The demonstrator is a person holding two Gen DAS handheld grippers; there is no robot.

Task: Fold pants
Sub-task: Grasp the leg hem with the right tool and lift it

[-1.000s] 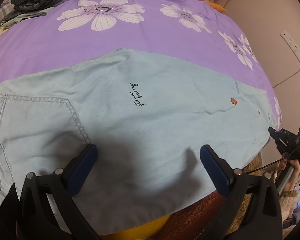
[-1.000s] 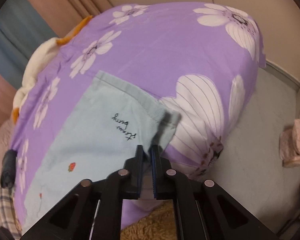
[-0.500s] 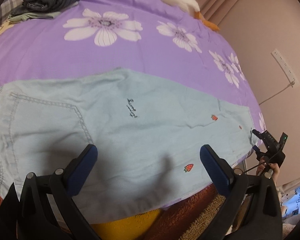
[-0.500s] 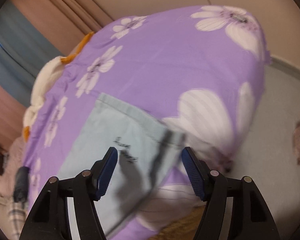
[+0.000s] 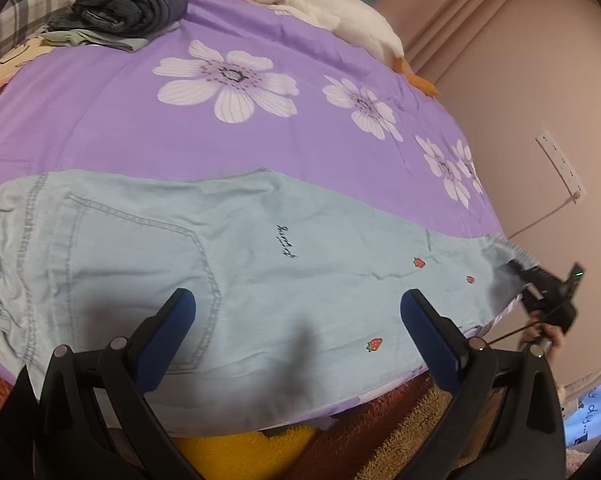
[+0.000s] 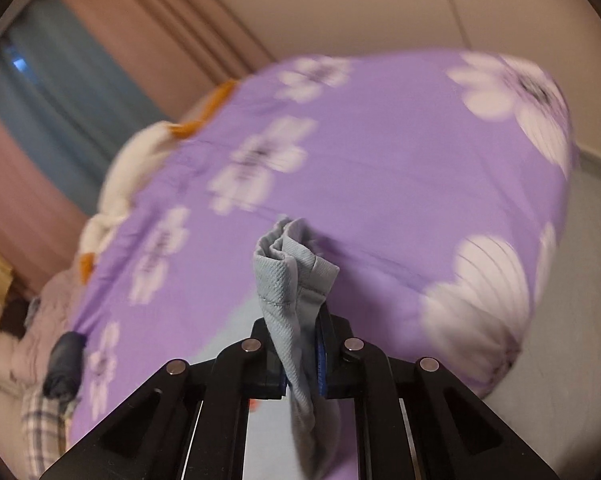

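Observation:
Light blue pants (image 5: 260, 264) with small strawberries lie flat across the purple flowered bedspread (image 5: 148, 132), waistband at the left, leg hem at the right. My left gripper (image 5: 296, 316) is open and empty above the near edge of the pants. My right gripper (image 6: 300, 364) is shut on the bunched leg hem (image 6: 292, 272), which stands up between its jaws. In the left wrist view the right gripper (image 5: 540, 284) shows at the far right, at the hem end.
A white plush goose (image 5: 332, 12) lies at the far edge of the bed. A pile of dark folded clothes (image 5: 128, 4) sits at the far left. A wall socket (image 5: 560, 164) is on the right wall. A fuzzy brown and yellow rug (image 5: 340, 440) lies below the bed edge.
My right gripper opened half a second ago and has now shut on the leg hem and lifted it. My left gripper has drawn back and stayed open.

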